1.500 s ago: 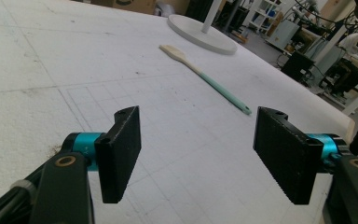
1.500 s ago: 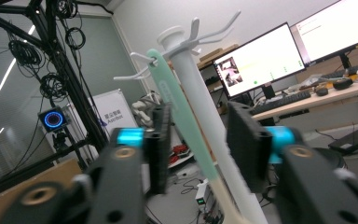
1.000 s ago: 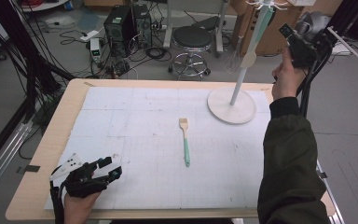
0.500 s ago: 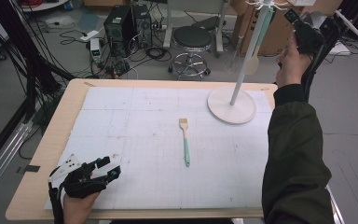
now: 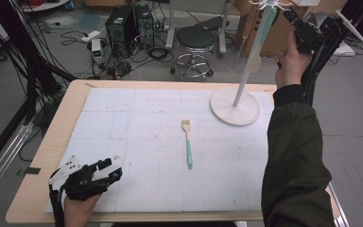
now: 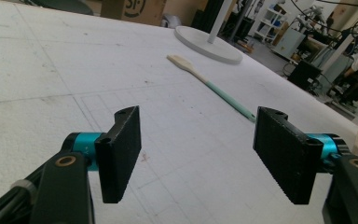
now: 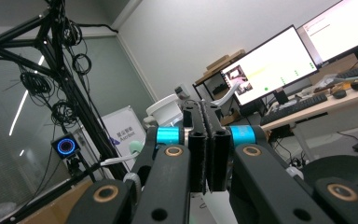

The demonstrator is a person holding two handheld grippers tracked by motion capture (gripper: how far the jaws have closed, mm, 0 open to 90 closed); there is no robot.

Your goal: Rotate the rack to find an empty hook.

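The room is a workshop with a grey floor, a black stool (image 5: 195, 39) and boxes with many wires behind a wooden counter (image 5: 52, 142). A white mat (image 5: 137, 142) with thin lines on it covers most of the counter. In the middle of the mat lies a brush (image 5: 187, 142) with pale bristles and a green handle; the bristles point to the far side and the handle points back to the person. It lies flat and alone, and nothing touches it. Near the far right corner of the mat stands a white stand (image 5: 235, 106) with a round flat foot and a tall thin pole, near the brush but apart from it. The left gripper (image 5: 105, 171) rests low at the near left corner of the mat, well apart from the brush. In the left gripper view its jaws are wide apart with nothing between them, and the brush (image 6: 209, 84) shows farther off on the mat, between the two jaws. The right gripper (image 5: 297, 21) is held high in the air past the far right side of the counter, close to the top of the pole. In the right gripper view its jaws are pressed together with nothing in them, and bright computer screens (image 7: 270, 65) on a desk show behind.
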